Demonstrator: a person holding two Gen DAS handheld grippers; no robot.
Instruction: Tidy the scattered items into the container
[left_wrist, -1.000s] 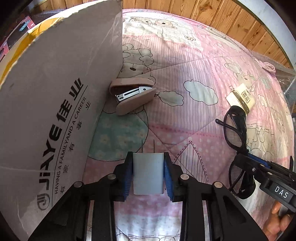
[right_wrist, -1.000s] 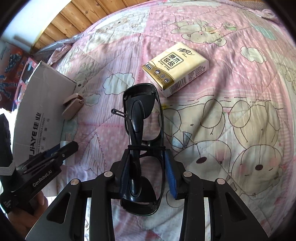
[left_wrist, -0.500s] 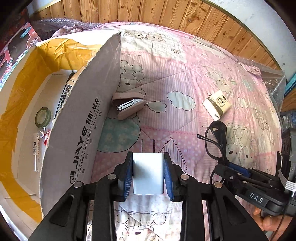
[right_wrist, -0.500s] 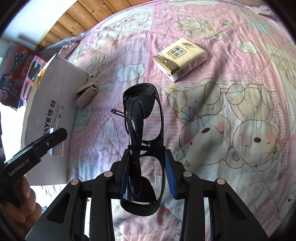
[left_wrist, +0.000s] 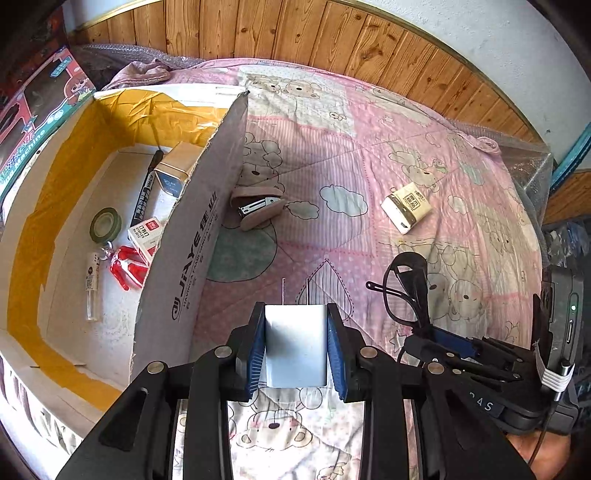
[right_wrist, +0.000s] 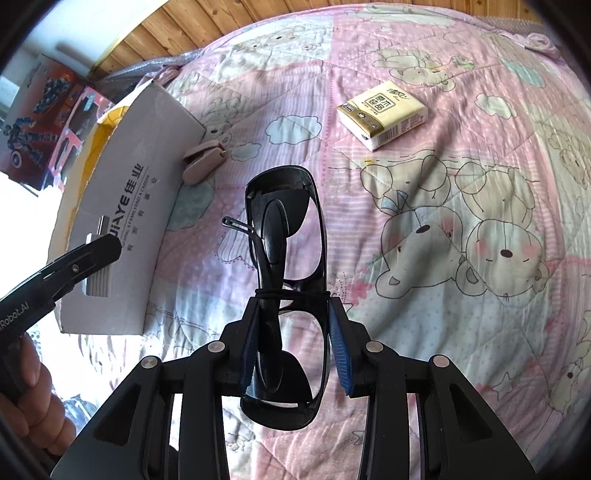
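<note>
My left gripper (left_wrist: 295, 325) is shut on a white plug adapter (left_wrist: 295, 345), prongs forward, held above the quilt beside the cardboard box (left_wrist: 192, 258). My right gripper (right_wrist: 291, 314) is shut on folded black sunglasses (right_wrist: 284, 221), held above the quilt; the sunglasses (left_wrist: 406, 291) also show at the right of the left wrist view. A pink stapler (left_wrist: 258, 208) lies against the box's outer wall. A tissue pack (left_wrist: 406, 207) lies farther right on the quilt. Inside the box are a marker (left_wrist: 146, 192), a tape roll (left_wrist: 105, 224), a small tin (left_wrist: 173, 173) and a red toy (left_wrist: 127, 264).
The pink bear-print quilt (right_wrist: 461, 229) covers the bed. A wooden wall panel (left_wrist: 332, 44) runs behind it. Toy boxes (left_wrist: 33, 107) stand left of the cardboard box. The box's tall flap (right_wrist: 122, 206) rises between the grippers and its inside.
Both grippers have risen with their loads. The left wrist view now looks over the flap into the box, and the quilt items appear smaller and farther.
</note>
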